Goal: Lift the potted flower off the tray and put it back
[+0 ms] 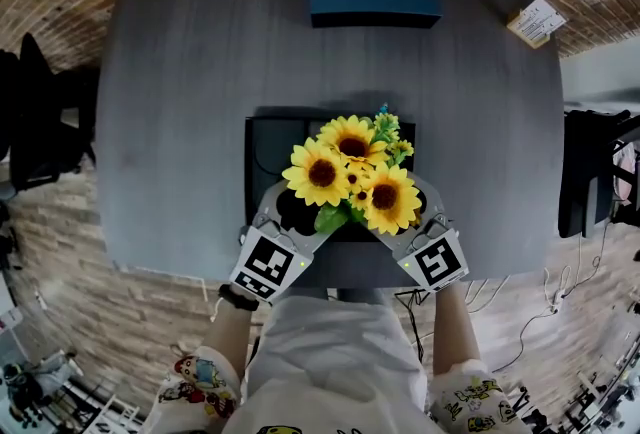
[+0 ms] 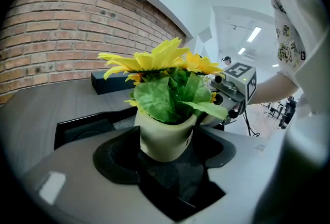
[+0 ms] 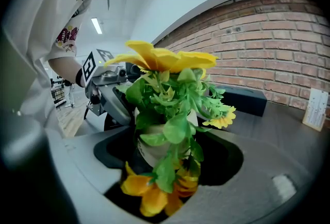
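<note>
The left gripper [image 1: 290, 222] at 8 o'clock and right gripper [image 1: 415, 222] at 4 o'clock each clasp the pot [image 2: 162, 138] between wide-set jaws, apparently from opposite sides to steady its top-heavy sunflowers [image 1: 350, 147], at or just over the 6 o'clock end of the tray [image 1: 270, 137] on the table [image 1: 180, 72]

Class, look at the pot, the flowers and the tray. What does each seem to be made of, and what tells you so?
The pot looks like glazed ceramic, or perhaps plastic: smooth, cream, softly shiny. The flowers seem to be fabric or plastic: evenly yellow petals, stiff glossy leaves. The tray is probably plastic: black, smooth, with moulded hollows.
</note>
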Motion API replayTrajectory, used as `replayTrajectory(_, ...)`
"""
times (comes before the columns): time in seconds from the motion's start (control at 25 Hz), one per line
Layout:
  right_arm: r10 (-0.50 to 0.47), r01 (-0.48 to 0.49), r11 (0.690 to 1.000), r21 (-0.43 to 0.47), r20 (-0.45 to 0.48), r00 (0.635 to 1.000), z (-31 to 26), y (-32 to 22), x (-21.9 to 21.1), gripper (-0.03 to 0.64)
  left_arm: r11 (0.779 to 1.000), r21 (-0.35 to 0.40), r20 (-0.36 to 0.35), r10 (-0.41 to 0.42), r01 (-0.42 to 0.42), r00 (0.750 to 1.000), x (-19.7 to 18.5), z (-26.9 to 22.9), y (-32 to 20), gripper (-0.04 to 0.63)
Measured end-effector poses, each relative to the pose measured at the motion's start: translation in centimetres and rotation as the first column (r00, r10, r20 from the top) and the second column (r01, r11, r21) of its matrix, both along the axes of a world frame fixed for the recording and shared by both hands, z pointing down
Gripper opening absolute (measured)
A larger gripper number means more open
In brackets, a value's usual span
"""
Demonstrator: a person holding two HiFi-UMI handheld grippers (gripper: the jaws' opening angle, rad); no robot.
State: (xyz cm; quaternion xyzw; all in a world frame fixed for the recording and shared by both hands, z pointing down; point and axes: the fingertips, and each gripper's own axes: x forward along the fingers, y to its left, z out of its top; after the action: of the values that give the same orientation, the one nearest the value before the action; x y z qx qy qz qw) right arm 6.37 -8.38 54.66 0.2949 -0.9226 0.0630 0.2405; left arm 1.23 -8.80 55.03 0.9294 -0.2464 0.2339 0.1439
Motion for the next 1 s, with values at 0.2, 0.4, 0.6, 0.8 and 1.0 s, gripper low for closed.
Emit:
replayTrajectory(0.2,0.022,-0.022,1.0,-0.01,0.02,1.0,0.5,0.1,-0.2,0.357,1.0,0.025,0.026,0.004,-0.005,1.0,0.0,0.3,0.2,0.337)
replayTrajectory(0.4,0.053,-0.05,0.998,-0.043,0.059,0.997,0.9,0.3,-0.2,0.419,1.0,0.015,0.044,-0.015,0.015,0.999,-0.4,0.7,0.4,0.337)
replayTrajectory(0.6,0.069,-0.066,0.996,-0.053,0.053,0.996,0.9,0.7,0.2,0.439,0.999,0.02,0.047,-0.031,0.03,0.998,-1.0,0.5,0.6,0.362)
replayTrajectory(0.8,0.087,-0.084,0.995,-0.048,0.066,0.994,0.0,1.1,0.7,0.449,0.999,0.027,0.038,-0.048,0.047,0.998,-1.3,-0.1,0.9,0.385)
replayTrajectory(1.0,0.097,-0.095,0.995,-0.027,0.06,0.993,-0.9,0.9,1.4,0.457,0.997,0.034,0.024,-0.071,0.07,0.997,-1.4,-0.7,1.2,0.397)
